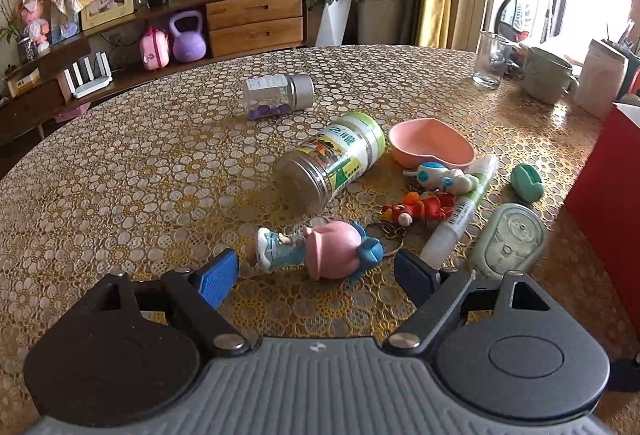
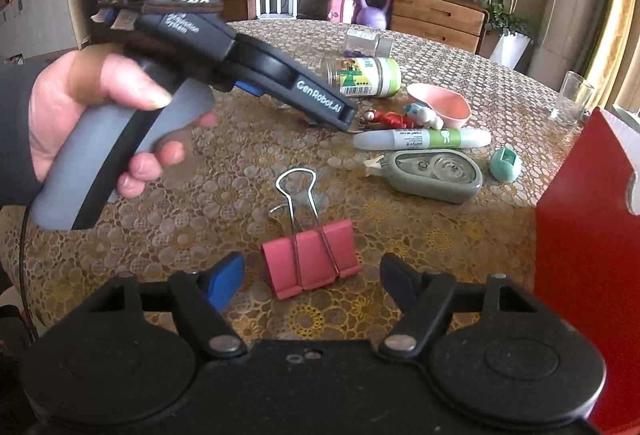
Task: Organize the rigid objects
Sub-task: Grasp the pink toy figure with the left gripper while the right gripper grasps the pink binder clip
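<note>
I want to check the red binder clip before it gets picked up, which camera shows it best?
The right wrist view. The red binder clip lies whole and close on the table there, between the open fingers of the right gripper, wire handles pointing away. The left wrist view does not show the clip at all; it looks over the toys and jars instead.

A round table point(image 1: 120, 163) under a gold floral lace cover carries scattered items: a small clear bottle point(image 1: 278, 96) and a green-lidded jar point(image 1: 332, 161) on their sides, a pink bowl point(image 1: 430, 147), toy figures point(image 1: 320, 249), a marker point(image 1: 460, 211), a tape dispenser point(image 1: 508, 241), a drinking glass point(image 1: 490, 59), a mug point(image 1: 548, 75), and a pink binder clip point(image 2: 310, 255).
</note>
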{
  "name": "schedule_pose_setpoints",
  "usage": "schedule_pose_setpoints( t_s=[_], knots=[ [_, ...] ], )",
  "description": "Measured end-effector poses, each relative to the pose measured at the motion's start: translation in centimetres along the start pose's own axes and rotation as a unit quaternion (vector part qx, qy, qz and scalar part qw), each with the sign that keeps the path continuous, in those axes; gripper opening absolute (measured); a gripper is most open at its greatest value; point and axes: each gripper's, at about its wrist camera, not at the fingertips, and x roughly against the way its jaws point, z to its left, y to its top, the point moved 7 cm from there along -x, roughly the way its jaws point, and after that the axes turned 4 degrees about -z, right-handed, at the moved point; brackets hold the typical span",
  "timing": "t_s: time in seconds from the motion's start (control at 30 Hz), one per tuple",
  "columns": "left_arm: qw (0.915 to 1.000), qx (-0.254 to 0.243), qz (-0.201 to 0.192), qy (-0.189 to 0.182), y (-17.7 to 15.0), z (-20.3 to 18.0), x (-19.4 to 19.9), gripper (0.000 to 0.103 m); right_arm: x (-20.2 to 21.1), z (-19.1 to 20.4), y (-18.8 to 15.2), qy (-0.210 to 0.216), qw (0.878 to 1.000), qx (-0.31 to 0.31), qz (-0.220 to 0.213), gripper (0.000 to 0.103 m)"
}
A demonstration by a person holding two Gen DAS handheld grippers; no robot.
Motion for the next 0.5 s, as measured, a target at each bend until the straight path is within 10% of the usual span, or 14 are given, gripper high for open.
schedule_pose_setpoints(
  t_s=[0.5],
  knots=[
    [0.9997, 0.001, -0.022, 0.010, 0.1, -0.1, -1.2, 0.078, -0.6, -0.2, 0.4, 0.019, 1.000, -0.009, -0.014, 0.055]
  ],
)
